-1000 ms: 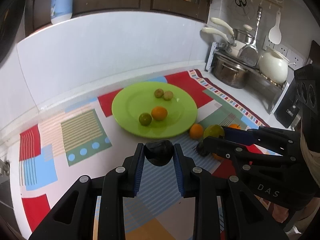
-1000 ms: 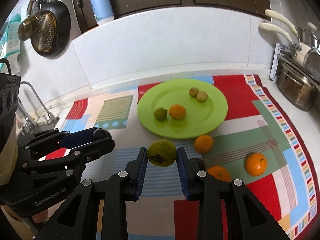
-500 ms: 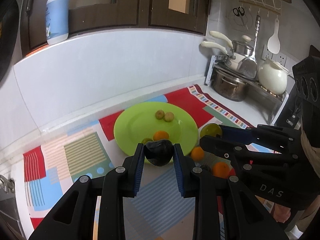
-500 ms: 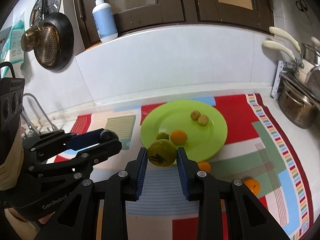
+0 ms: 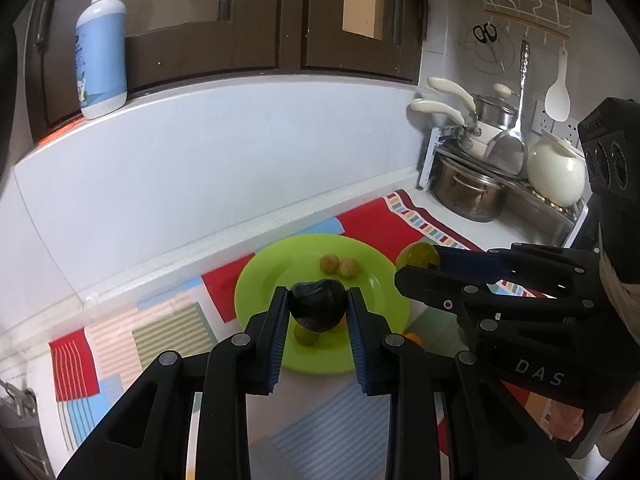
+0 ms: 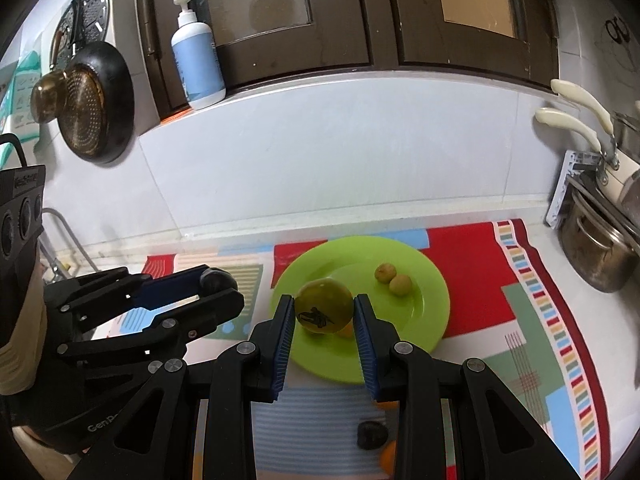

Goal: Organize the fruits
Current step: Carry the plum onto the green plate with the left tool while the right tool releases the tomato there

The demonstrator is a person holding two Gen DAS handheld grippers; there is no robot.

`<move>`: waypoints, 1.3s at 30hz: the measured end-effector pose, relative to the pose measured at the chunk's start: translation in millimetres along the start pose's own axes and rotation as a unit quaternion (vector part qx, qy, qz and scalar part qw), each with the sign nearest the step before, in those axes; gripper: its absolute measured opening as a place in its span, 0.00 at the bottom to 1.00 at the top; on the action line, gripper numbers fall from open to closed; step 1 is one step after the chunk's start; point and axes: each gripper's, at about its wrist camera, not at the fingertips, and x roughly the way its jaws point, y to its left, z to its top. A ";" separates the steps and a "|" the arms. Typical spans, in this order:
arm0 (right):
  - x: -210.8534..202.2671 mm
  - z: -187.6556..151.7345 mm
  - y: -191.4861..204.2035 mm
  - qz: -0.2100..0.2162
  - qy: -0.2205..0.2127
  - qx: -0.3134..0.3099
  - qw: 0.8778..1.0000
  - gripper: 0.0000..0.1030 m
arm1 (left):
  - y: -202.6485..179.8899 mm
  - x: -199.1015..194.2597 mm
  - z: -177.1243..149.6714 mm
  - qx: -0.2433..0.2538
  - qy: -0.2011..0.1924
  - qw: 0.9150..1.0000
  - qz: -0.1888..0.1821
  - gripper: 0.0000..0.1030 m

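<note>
Setting: home kitchen. White tiled wall behind the desk, dark wood-framed window above it. Pump bottle on the sill. Dark pan hangs on the wall. Steel pots and white kettle on a rack; scissors and ladle on hooks. Patterned mat covers the desk.

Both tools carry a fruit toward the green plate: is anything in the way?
Nothing visible blocks either. The left tool grips a dark fruit, the right tool a green fruit; bare plate remains beside the small fruits.
</note>
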 end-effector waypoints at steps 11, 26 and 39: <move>35.9 16.8 -7.9 -0.005 0.025 -0.011 1.000 0.30 | 8.7 29.3 12.4 0.008 0.012 1.000 0.008 0.28; 102.7 15.3 -36.3 -0.018 0.095 0.005 0.995 0.30 | 28.2 101.9 11.7 -0.007 0.076 0.997 -0.012 0.28; 135.5 8.4 -54.2 -0.010 0.137 0.027 0.990 0.30 | 29.8 139.5 2.8 -0.007 0.115 0.993 -0.015 0.28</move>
